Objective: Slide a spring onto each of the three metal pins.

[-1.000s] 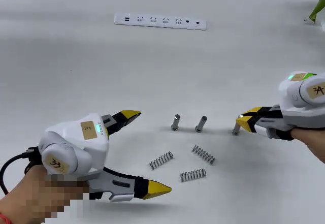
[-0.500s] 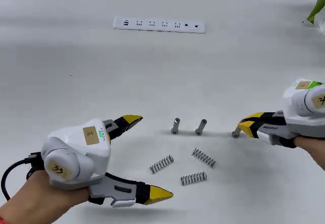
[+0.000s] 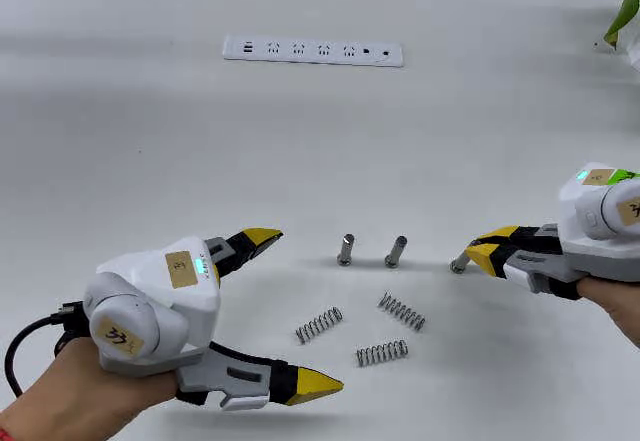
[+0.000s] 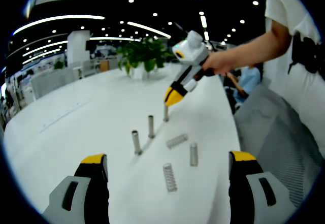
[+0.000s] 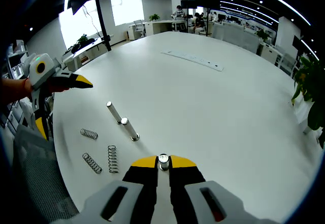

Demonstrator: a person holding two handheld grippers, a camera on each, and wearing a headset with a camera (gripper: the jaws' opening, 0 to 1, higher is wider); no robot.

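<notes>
Three pins and three springs are on the white bench. Two pins stand upright side by side, the left pin and the middle pin. The third pin leans, its top pinched in the clenched right tongs. The pins are short and silvery with flat heads. The springs are small grey coils lying flat just in front: left spring, right spring, near spring. The left tongs gape wide beside them, released.
</notes>
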